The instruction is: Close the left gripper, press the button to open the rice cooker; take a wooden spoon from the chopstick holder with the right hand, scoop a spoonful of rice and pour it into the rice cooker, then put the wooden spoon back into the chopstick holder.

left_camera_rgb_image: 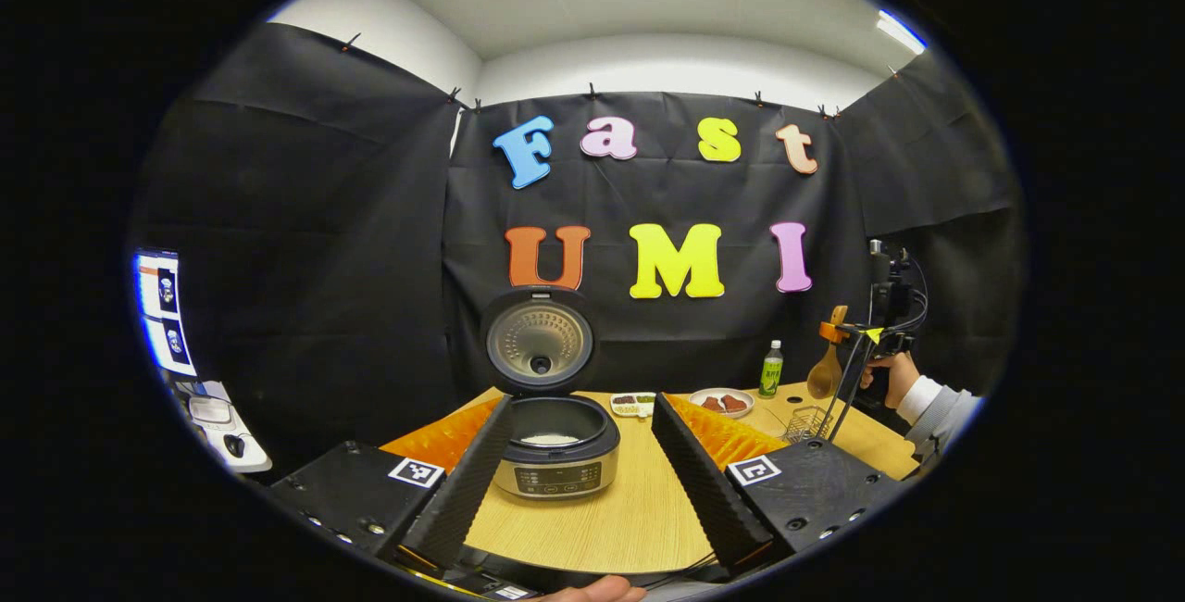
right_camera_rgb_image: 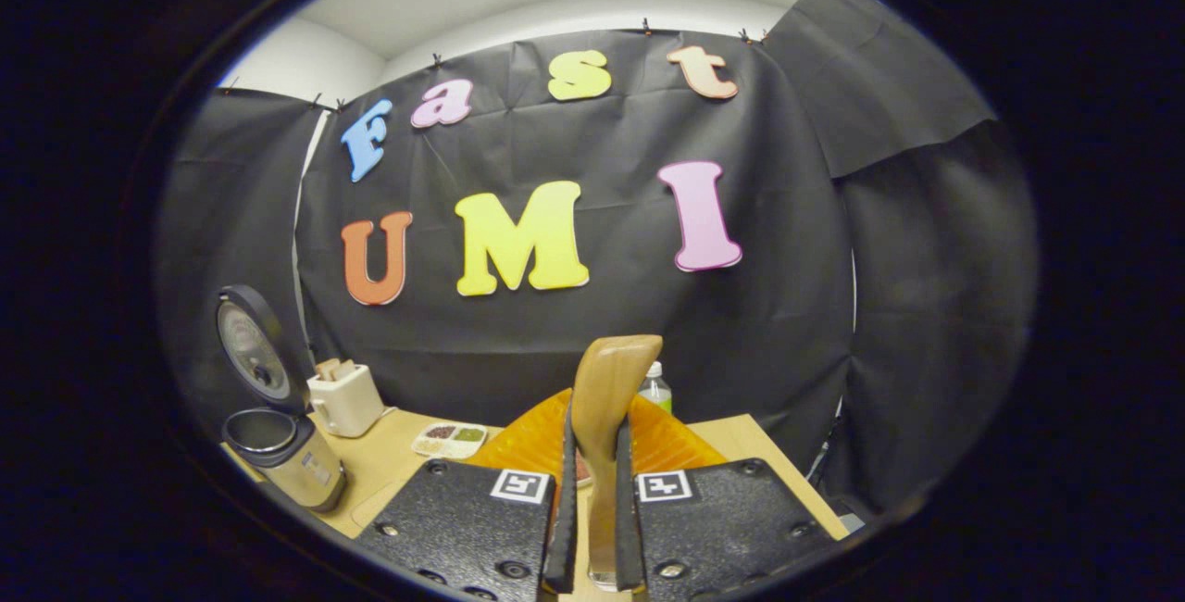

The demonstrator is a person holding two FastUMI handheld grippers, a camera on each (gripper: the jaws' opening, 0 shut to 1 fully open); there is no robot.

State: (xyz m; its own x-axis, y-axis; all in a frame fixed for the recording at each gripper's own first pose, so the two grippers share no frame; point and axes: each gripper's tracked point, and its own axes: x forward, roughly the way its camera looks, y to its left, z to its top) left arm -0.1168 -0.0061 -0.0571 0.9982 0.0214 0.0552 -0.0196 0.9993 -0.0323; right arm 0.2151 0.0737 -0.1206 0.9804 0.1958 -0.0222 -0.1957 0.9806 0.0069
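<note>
In the left gripper view, the left gripper [left_camera_rgb_image: 579,477] is spread wide with nothing in it. Between its two fingers the rice cooker [left_camera_rgb_image: 554,454] sits on the table [left_camera_rgb_image: 639,519]. Its lid [left_camera_rgb_image: 540,340] stands up, open, and something white lies in the pot. Far off on the right, a hand [left_camera_rgb_image: 891,372] holds the right gripper [left_camera_rgb_image: 847,335], which grips a wooden spoon [left_camera_rgb_image: 827,369] above the wire chopstick holder [left_camera_rgb_image: 807,422]. A green bottle [left_camera_rgb_image: 771,369], a plate [left_camera_rgb_image: 721,402] and a small dish [left_camera_rgb_image: 634,404] stand behind.

In the right gripper view, the right gripper [right_camera_rgb_image: 592,500] is pinching the wooden spoon [right_camera_rgb_image: 606,417], which points up. The open rice cooker [right_camera_rgb_image: 282,454] is far left, near a toaster [right_camera_rgb_image: 344,398]. It may be the spoon's handle that shows, but that is hard to tell.
</note>
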